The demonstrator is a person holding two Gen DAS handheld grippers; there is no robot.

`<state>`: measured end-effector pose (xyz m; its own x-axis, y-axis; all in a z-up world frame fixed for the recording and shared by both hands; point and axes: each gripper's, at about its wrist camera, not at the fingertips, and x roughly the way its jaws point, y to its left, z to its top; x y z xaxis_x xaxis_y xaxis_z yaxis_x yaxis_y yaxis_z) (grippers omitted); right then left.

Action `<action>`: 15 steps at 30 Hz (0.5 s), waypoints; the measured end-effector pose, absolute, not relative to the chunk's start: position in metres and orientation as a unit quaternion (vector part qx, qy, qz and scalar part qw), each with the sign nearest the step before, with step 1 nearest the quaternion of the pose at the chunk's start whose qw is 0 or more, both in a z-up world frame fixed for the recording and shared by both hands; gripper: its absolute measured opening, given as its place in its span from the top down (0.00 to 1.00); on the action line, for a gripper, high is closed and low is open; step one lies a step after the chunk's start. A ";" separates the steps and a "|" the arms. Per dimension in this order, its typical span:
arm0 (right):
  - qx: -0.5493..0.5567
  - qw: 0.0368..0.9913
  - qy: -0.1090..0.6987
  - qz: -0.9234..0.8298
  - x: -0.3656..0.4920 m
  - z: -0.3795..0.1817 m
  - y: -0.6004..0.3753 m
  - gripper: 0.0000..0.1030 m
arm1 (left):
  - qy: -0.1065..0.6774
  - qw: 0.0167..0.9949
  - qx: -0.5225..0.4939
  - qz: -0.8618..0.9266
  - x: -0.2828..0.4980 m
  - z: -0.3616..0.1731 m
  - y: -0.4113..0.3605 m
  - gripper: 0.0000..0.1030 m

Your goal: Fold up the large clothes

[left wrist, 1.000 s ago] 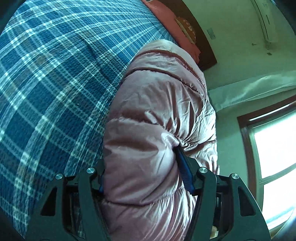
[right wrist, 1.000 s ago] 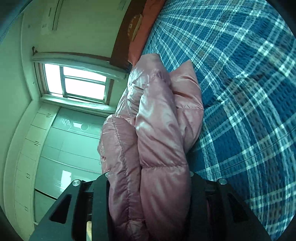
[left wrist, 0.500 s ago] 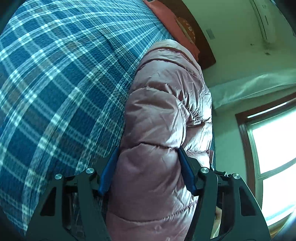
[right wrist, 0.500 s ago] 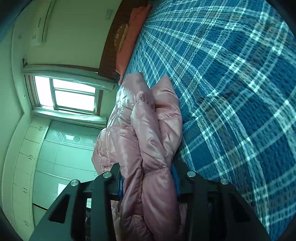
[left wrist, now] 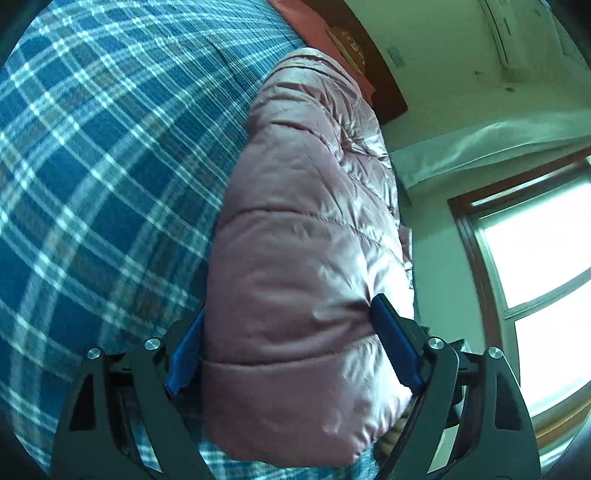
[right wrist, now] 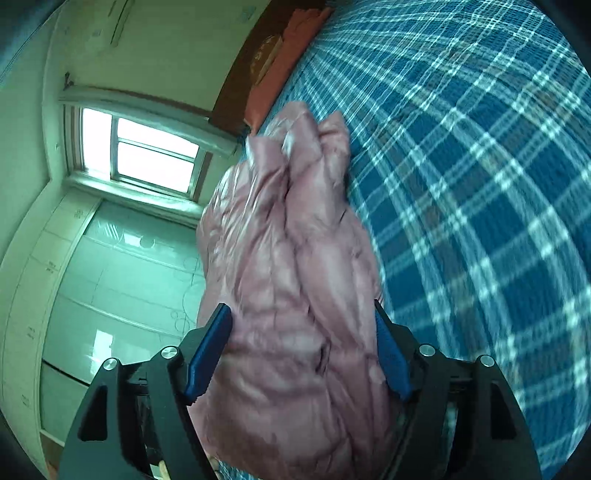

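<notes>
Two grippers, both w/ jaws opening at this moment, the same pink puffer jacket between them.

Left gripper (left wrist: pixel 291 347): jaws stand wide; padded bulk of the jacket (left wrist: pixel 306 258) fills the gap. Far pad looks just off the fabric, near pad's contact hidden behind the bulge, so I read it as letting go, not gripping (can't be 100% sure on the near side).

Right gripper (right wrist: pixel 301 349): jaws also wide, a bunched, layered part of the jacket (right wrist: pixel 295 258) between them. A gap shows at the window-side pad; other pad sits at the fabric edge, contact unclear (frame is motion-blurred).

Location: jacket lies along the edge of the bed on the blue plaid bedspread (left wrist: pixel 103 166), folded over itself lengthwise, running toward the red pillow (left wrist: pixel 306 18) and headboard. Window (right wrist: pixel 147 155) and pale cupboards beyond the bed edge.

Risks, my judgement:
- Puffy filling springs back once released → fold opens up.
- Slick shell + position close to bed edge → bundle may slide off toward the floor.
- Pad snagging fabric while pulling away → drags top layer, skews fold.
- Right-side layers look uneven, may slump apart.
</notes>
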<state>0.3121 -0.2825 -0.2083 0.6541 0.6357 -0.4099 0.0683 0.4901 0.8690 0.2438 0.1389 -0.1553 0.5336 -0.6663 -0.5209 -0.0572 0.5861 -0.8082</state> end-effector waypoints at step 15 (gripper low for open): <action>0.508 0.756 0.367 0.188 0.288 -0.230 -0.273 0.63 | 0.442 0.791 -0.392 -0.160 0.226 -0.156 0.141 0.44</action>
<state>0.2876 -0.2726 -0.2300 0.6601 0.6577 -0.3629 0.0880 0.4121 0.9069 0.2256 0.1407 -0.1557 0.5583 -0.5997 -0.5733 -0.0932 0.6414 -0.7616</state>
